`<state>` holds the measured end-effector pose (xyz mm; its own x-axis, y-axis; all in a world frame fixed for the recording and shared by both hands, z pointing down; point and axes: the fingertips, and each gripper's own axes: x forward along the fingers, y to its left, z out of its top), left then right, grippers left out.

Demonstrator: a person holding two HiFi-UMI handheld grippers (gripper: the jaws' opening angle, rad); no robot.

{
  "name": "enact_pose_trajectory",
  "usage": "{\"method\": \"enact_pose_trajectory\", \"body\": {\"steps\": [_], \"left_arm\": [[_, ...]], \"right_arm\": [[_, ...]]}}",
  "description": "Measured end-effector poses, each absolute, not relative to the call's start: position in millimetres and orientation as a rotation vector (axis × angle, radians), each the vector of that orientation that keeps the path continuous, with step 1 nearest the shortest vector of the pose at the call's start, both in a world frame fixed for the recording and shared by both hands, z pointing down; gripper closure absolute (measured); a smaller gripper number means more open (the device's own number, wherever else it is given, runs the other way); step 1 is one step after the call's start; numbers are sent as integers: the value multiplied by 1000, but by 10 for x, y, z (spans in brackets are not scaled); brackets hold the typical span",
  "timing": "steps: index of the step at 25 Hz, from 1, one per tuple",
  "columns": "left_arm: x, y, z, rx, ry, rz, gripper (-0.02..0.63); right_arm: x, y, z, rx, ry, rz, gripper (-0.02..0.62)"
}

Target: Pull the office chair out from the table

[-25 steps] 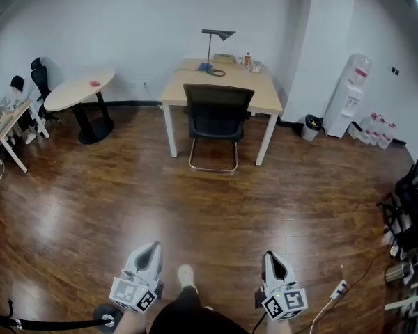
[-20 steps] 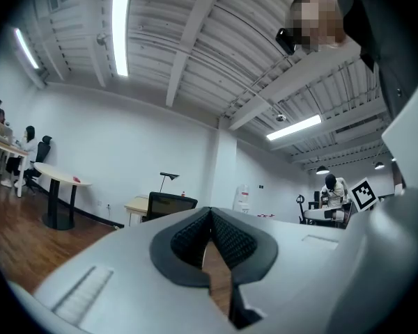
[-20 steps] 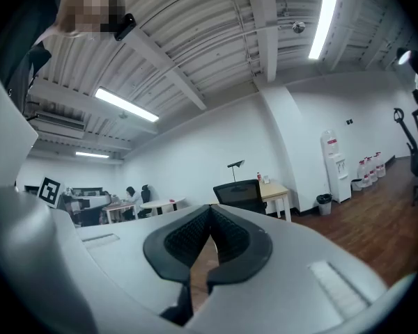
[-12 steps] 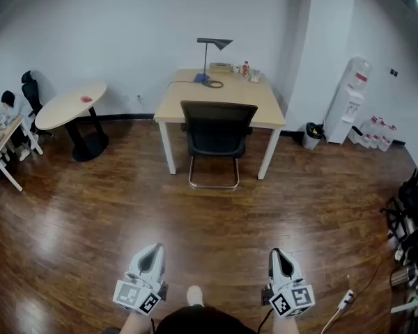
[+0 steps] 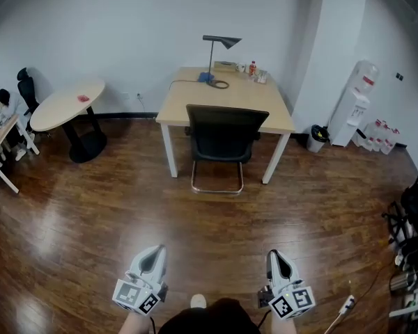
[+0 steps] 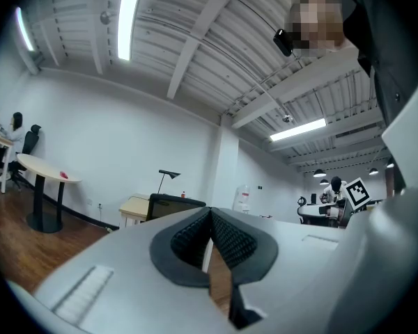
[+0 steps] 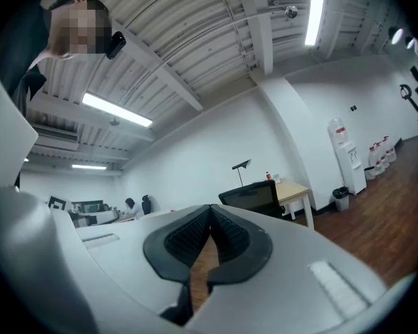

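A black office chair (image 5: 225,134) with a chrome sled base is tucked under a light wood table (image 5: 226,99) against the far wall. It also shows small and far off in the left gripper view (image 6: 174,204) and the right gripper view (image 7: 254,197). My left gripper (image 5: 153,258) and right gripper (image 5: 273,259) are held low at the bottom of the head view, pointing level toward the chair, well short of it. Both are shut with nothing between the pads (image 6: 210,223) (image 7: 209,223).
A desk lamp (image 5: 219,44) and small bottles stand on the table. A round table (image 5: 66,103) is at the left. At the right are a water dispenser (image 5: 359,99), a bin (image 5: 319,136) and a black rack (image 5: 411,221). A person sits at far left.
The whole view has advanced across the wood floor toward the chair and table, which now look a little larger. Both grippers stay shut and in the same pose.
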<state>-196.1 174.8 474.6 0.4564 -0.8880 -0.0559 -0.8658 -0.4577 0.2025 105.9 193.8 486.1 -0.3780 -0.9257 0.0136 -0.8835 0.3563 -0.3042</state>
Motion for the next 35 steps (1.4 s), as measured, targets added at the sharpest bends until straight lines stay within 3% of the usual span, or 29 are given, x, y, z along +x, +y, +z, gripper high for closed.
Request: {"method": "enact_pose_trajectory", "body": {"steps": [12, 35], "left_arm": [[-1774, 1008, 4948, 2522, -1514, -192, 604], [-1072, -1113, 4747, 2497, -1683, -199, 604]], "right_arm": [[940, 1077, 5083, -1531, 2567, -475, 581], [1871, -1137, 5025, -1441, 2575, -449, 581]]}}
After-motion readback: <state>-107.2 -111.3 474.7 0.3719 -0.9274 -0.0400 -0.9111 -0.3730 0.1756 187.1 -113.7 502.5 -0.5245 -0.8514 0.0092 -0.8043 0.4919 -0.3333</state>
